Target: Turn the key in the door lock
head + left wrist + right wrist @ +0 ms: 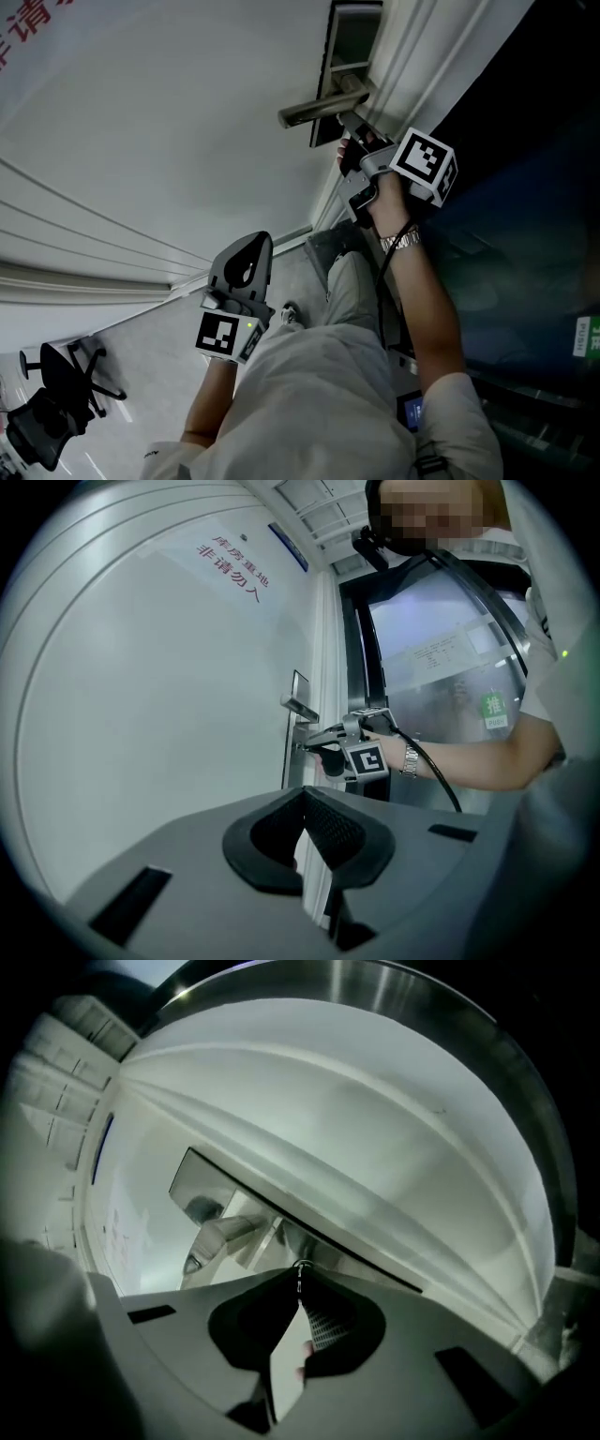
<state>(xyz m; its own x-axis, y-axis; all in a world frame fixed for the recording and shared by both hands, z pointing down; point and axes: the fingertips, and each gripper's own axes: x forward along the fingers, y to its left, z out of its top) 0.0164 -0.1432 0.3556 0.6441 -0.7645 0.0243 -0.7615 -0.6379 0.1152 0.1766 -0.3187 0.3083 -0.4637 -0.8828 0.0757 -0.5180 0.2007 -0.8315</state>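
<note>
The key [300, 1269] is showing only as a small metal glint at the lock, just below the lever handle [314, 111] on the dark plate [349, 52] of the white door [159, 141]. The right gripper [354, 127] is pinching it, jaws drawn almost together on its head. The left gripper [253, 244] is hanging low, well apart from the lock, jaws pressed together on nothing, near an office chair [52, 398]

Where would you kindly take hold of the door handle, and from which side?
Probably the free end of the handle, away from its plate: the lever runs along the door, so come straight at the door, jaws above and below the bar. The right gripper, just below, is shut on the key.
</note>
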